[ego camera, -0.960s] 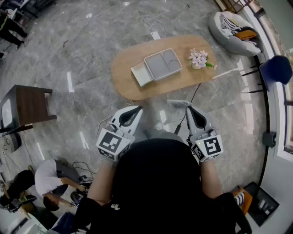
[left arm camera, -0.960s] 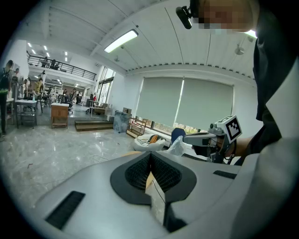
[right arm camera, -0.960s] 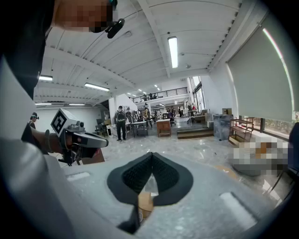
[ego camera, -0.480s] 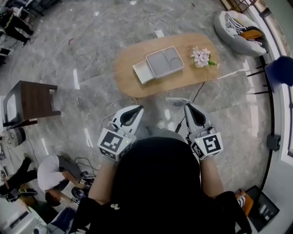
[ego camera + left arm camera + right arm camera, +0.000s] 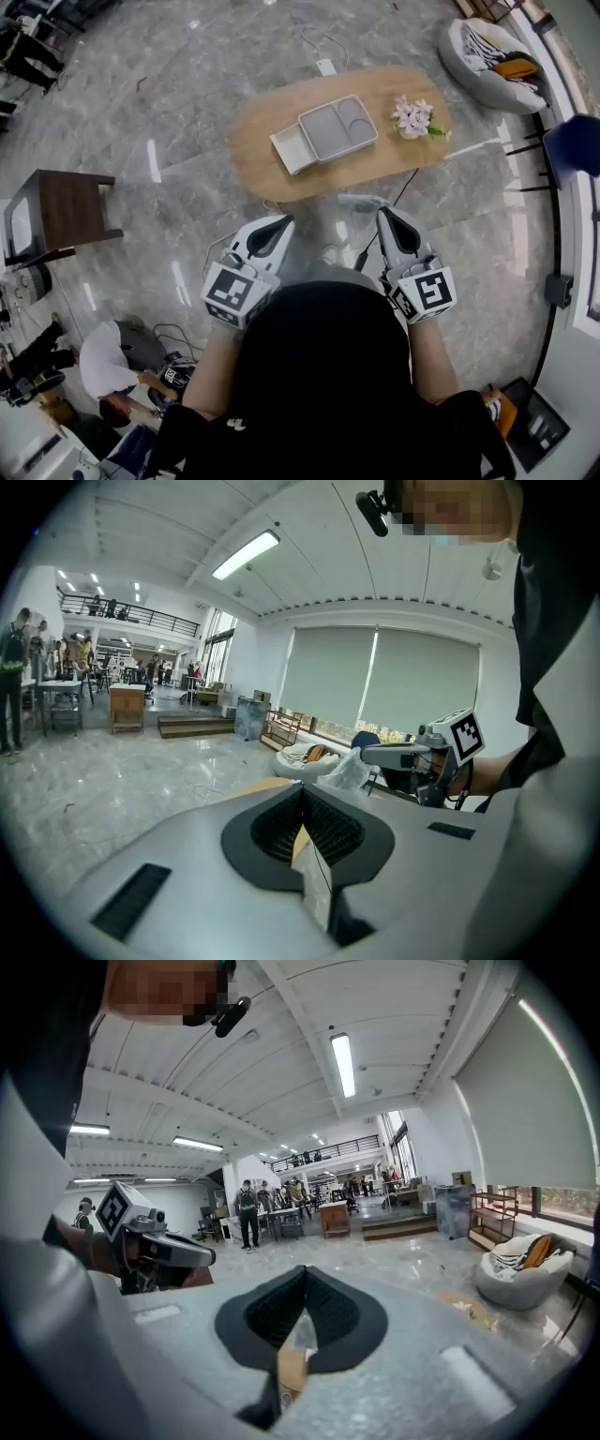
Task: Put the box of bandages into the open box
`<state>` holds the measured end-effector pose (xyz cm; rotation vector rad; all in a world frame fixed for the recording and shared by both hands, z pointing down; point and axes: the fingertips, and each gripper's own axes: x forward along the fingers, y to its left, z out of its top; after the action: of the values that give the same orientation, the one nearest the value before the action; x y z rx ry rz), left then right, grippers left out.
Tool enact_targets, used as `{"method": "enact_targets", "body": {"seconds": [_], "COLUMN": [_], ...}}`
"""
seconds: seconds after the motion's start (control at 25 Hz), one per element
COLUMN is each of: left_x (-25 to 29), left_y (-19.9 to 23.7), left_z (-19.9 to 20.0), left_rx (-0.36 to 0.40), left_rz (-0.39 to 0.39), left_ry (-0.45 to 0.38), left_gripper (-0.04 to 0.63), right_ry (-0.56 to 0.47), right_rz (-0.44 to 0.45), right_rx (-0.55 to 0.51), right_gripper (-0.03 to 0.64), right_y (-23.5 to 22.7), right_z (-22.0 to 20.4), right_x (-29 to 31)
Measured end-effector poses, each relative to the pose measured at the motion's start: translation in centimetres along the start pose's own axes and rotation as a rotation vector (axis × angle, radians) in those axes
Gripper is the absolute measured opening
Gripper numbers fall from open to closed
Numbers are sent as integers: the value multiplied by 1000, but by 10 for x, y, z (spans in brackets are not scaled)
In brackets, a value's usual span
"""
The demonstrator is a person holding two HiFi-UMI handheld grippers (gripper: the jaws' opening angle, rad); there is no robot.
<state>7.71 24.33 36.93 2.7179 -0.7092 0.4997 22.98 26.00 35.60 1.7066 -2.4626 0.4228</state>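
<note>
Since a second ago our right hand-held gripper (image 5: 382,214) has risen slightly in the head view, while our left hand-held gripper (image 5: 281,223) has barely shifted. We hold both level in front of our chest, pointing forward. Each gripper view shows its dark ribbed jaws pressed together with nothing caught between them. Ahead of the grippers and well apart from them stands an oval wooden tabletop (image 5: 262,127). On it lies a grey box (image 5: 337,128) with shallow compartments, and a smaller white box (image 5: 292,150) touches its left end. We cannot tell from here which of the two holds the bandages. Pale flowers (image 5: 412,117) lie near the tabletop's right end. Around it spreads a glossy marble floor (image 5: 187,84). A dark side table (image 5: 61,214) stands off to our left, and a beanbag (image 5: 492,52) sits far right.
</note>
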Motion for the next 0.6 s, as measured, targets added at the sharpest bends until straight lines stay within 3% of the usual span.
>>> {"method": "enact_targets", "body": {"seconds": [0.6], "left_x": [10], "left_y": [142], "left_z": [16], "left_rx": [-37], "left_rz": [-69], "left_ry": [4], "left_gripper": [11], "right_ry": [65], "right_rz": [-63], "right_rx": [2], "right_gripper": [-3], "right_y": [9], "right_z": [16], "right_x": [139]}}
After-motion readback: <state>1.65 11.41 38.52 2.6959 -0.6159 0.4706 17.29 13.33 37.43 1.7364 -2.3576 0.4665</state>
